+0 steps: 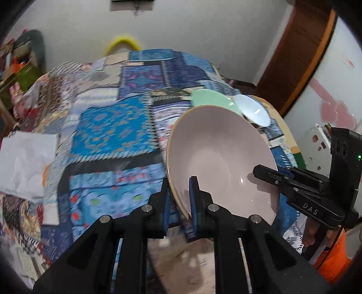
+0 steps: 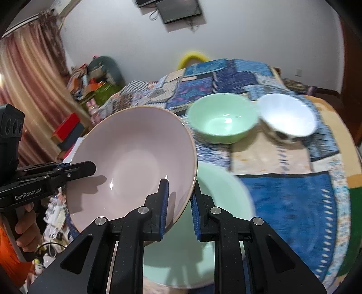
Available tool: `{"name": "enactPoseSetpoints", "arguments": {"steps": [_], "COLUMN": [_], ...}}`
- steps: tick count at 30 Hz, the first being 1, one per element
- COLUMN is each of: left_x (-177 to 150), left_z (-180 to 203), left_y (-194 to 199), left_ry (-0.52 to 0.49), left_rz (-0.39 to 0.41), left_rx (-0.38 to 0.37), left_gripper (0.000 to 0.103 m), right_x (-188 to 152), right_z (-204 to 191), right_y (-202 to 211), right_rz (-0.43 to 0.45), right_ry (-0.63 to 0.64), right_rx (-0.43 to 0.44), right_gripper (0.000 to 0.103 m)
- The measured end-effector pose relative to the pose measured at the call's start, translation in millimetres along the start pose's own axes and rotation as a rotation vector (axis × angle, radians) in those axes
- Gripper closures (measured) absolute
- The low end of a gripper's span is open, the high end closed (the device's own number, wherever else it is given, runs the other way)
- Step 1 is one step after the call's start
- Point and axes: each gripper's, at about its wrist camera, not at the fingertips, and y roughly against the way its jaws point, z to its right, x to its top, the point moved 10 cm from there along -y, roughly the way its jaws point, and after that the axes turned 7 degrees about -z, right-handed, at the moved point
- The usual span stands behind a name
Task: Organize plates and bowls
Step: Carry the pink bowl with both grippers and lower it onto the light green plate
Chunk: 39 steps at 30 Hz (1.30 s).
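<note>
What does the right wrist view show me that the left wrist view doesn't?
Only the right wrist view: a large pale green plate lying under the raised dish, red-brown curtains and a dark screen on the wall. Only the left wrist view: white crumpled paper on the cloth and a brown door frame. Both: the pink plate tilted, clamped at opposite rim edges by the left tool and right tool, plus the green bowl and white bowl side by side on the patchwork tablecloth.

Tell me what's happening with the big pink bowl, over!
Left tool and right tool both shut on pink bowl rim, bowl lifted, tilted. Pale green plate below. Green bowl, white bowl beyond on table.
</note>
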Motion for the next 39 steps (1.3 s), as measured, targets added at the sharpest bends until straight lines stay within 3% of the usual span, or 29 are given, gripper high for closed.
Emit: {"name": "enactPoseSetpoints", "arguments": {"steps": [7,16,27,39], "left_x": [-27.1,-51.1,-75.2,-90.0], "left_z": [-52.3,-92.5,-116.5,-122.1], "left_y": [10.7,2.7,-14.0,-27.1], "left_ry": [0.079,0.16,0.211,0.233], "left_rz": [-0.014,-0.045,-0.097,-0.131], "left_rx": [0.045,0.066,0.081,0.075], "left_gripper": [0.088,0.088,0.088,0.088], "right_x": [-4.6,-16.9,-35.1,-34.9], "right_z": [-42.7,-74.4,-92.7,-101.2], "right_y": [-30.9,-61.9,-90.4,-97.3], "right_rz": [-0.052,-0.121,-0.2,-0.209], "right_ry": [0.058,0.091,0.133,0.2], "right_rx": [0.058,0.097,0.1,0.071], "right_gripper": [0.086,0.086,0.086,0.084]}}
